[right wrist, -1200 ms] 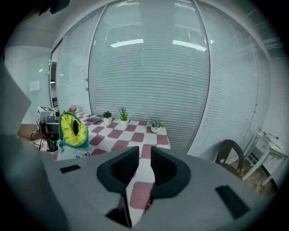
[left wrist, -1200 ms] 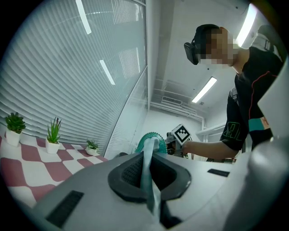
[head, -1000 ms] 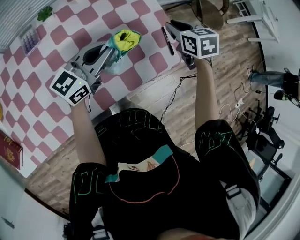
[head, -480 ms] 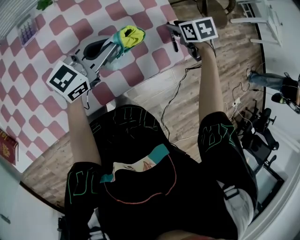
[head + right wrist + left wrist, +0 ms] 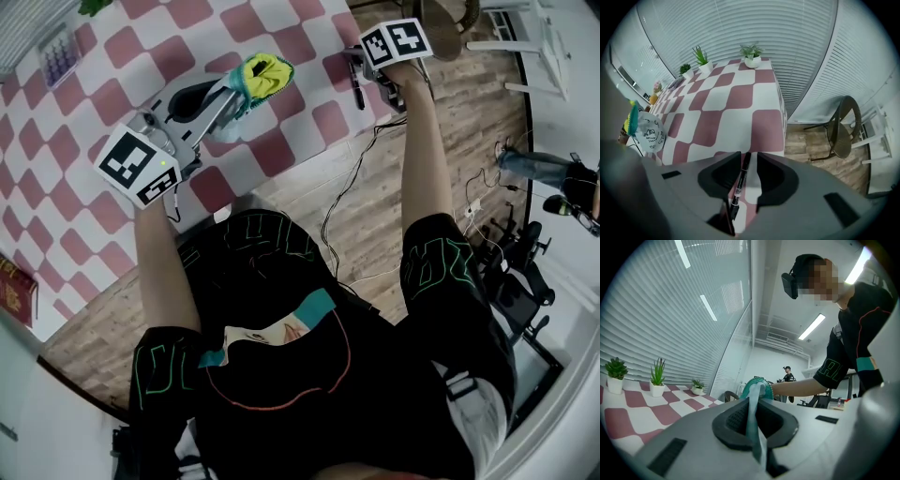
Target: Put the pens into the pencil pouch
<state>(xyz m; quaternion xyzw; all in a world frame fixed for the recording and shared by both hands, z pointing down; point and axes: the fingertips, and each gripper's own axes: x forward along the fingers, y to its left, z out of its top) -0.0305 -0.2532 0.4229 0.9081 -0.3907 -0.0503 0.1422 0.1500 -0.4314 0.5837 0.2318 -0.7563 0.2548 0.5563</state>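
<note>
Holding the pencil pouch (image 5: 261, 75) above the bench (image 5: 94, 84) with the left gripper (image 5: 225, 98), its jaws clamped on the pouch's teal edge, you are poising the right gripper (image 5: 749, 161) over a black pen (image 5: 739, 180) that is lying by the bench's edge. Those jaws have just been closing and are straddling the pen, apart and not yet gripping it. This pen is still waiting to be lifted and pouched, and the pouch's contents are not showing.

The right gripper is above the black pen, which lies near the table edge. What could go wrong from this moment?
The right gripper has just been closing its jaws with the pen between them. The pen is not yet pinched and lies nearer one jaw, so it may be pushed aside or tilt.
The pen is close to the edge of the table and could roll off onto the floor.
</note>
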